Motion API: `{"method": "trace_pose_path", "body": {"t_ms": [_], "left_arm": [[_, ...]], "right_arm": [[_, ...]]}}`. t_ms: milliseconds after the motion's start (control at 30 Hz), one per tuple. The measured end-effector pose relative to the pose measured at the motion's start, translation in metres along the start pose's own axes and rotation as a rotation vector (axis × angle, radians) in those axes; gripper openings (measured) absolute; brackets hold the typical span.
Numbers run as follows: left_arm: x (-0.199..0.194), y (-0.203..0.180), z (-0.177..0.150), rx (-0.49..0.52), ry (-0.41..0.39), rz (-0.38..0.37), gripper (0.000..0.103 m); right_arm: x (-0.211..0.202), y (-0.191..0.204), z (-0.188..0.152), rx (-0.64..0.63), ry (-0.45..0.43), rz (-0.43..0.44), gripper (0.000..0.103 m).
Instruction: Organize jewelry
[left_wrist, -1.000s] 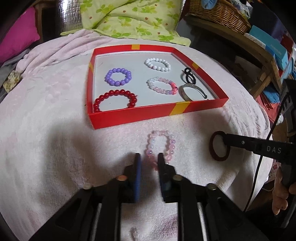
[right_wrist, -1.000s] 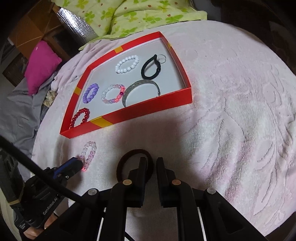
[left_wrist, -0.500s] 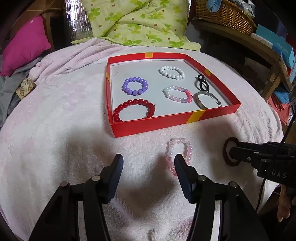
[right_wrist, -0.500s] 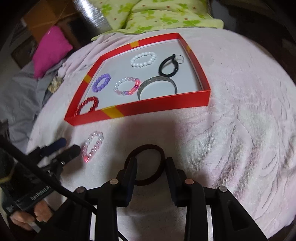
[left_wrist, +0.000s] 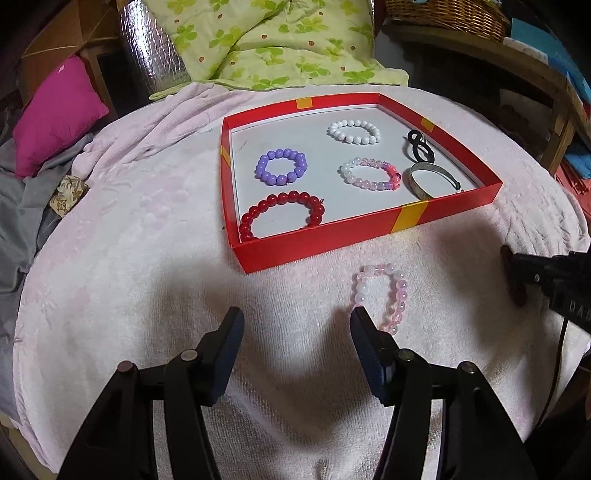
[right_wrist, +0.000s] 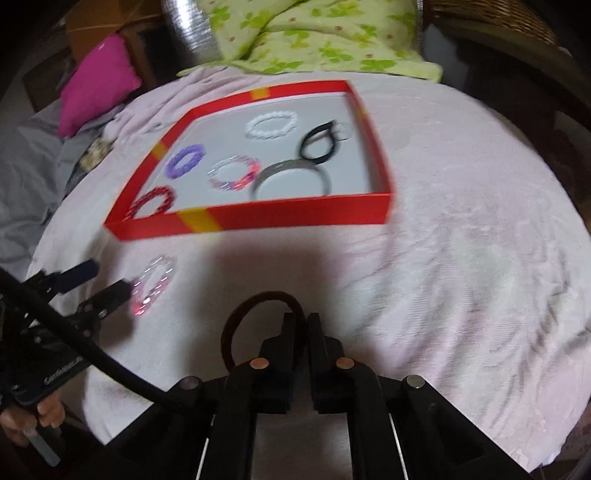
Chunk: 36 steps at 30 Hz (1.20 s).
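Left claw (left_wrist: 295, 326) gapes, pale pink beaded bracelet (left_wrist: 382, 297) just beside its right finger | right claw (right_wrist: 300, 325) clamps the dark brown elastic hair band (right_wrist: 258, 321), likely for lifting into the red cardboard tray (right_wrist: 295, 218) ahead

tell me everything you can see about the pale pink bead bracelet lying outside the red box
The pale pink bead bracelet is a loop of round, glossy, translucent pink and milky white beads, pulled into a narrow oval. It lies flat on the pink towel, just in front of the red box. The open left gripper has one fingertip right beside its near end; contact is unclear.
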<state>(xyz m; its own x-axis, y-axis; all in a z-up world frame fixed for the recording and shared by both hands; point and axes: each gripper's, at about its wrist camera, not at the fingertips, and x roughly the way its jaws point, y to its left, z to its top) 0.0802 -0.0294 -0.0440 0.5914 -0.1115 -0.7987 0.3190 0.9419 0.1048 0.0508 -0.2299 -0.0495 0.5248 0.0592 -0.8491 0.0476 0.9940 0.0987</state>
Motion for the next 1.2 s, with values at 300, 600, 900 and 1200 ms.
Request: {"method": "trace_pose_path", "body": {"t_ms": [300, 600, 900, 1200], "left_arm": [[0.000, -0.006, 0.001, 0.012, 0.002, 0.022, 0.062], [0.009, -0.012, -0.002, 0.045, 0.037, 0.037, 0.071], [-0.003, -0.003, 0.002, -0.047, 0.007, -0.143, 0.071], [0.006, -0.027, 0.001, 0.005, 0.043, -0.193, 0.071]], "right_arm": [[0.004, -0.005, 0.002, 0.021, 0.008, 0.020, 0.008], [0.005, -0.007, 0.002, 0.048, 0.015, 0.038, 0.008], [0.004, -0.010, 0.003, 0.064, 0.020, 0.051, 0.008], [0.003, -0.019, 0.001, 0.086, 0.023, 0.108, 0.008]]}}
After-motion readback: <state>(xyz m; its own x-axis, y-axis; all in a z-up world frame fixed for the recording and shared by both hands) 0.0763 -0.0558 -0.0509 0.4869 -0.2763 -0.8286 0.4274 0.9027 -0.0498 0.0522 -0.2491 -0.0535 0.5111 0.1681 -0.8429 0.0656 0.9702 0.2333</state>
